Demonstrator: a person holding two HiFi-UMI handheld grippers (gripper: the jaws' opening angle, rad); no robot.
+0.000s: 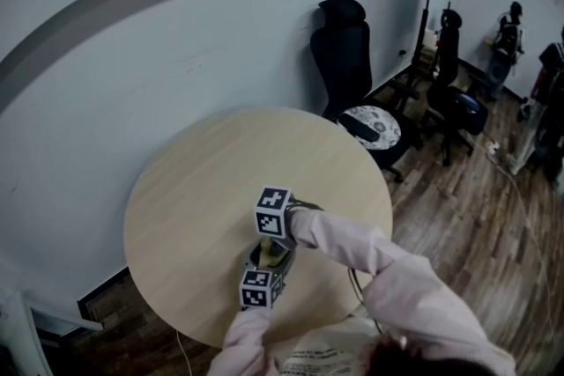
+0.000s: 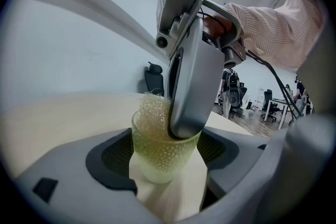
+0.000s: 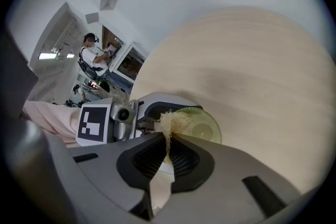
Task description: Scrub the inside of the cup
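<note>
The cup is translucent yellow-green, its wall pebbled with small bumps. The scrubber is coarse, wiry fibre. The surface is pale matt wood.

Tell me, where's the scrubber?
In the left gripper view, the scrubber pokes out of the green cup, pinched by the right tongs; the left tongs hold that cup.
</note>
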